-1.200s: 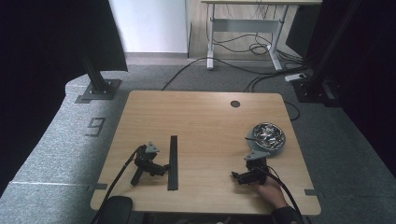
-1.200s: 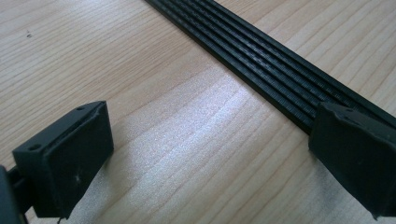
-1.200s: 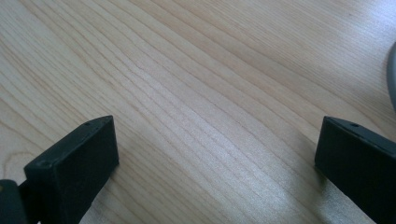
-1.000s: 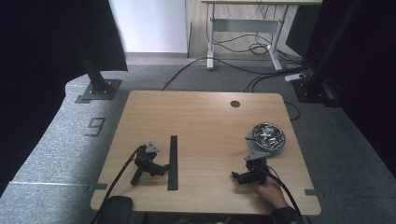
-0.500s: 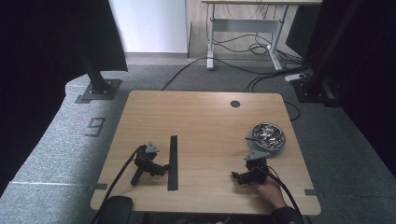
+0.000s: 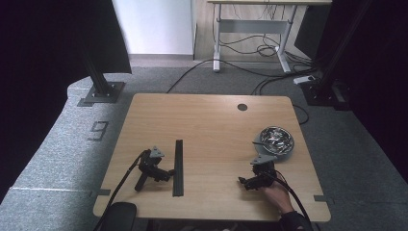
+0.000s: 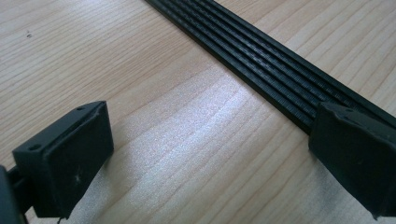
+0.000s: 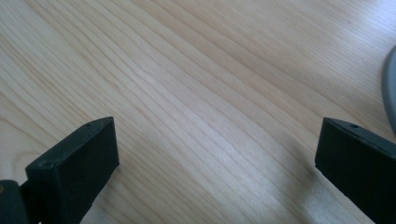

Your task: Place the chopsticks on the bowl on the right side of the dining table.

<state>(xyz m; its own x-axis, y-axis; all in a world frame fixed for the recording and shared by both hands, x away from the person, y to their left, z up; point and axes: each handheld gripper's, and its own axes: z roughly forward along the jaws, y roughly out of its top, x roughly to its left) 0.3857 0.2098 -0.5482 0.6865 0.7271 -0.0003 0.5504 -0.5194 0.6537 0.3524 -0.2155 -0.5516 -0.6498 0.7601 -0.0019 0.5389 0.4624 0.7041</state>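
No shift detected across the span: left gripper (image 6: 169, 173) beside the black strip (image 6: 178, 167), right gripper (image 6: 243, 182) in the hand (image 6: 275, 195), both unmoved as far as the small earlier frames allow

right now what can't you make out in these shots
- Bowl contents: high view, too small; shiny metal bits, kind unclear. In the right gripper view the frame edge cuts the bowl to a grey sliver.
- Black strip: left gripper view, both ends cut off by the frame, one part behind a jaw.
- Hand on the right gripper: high view, grip hidden by the gripper body.
- Left gripper: high view, too small to tell whether it touches the strip.
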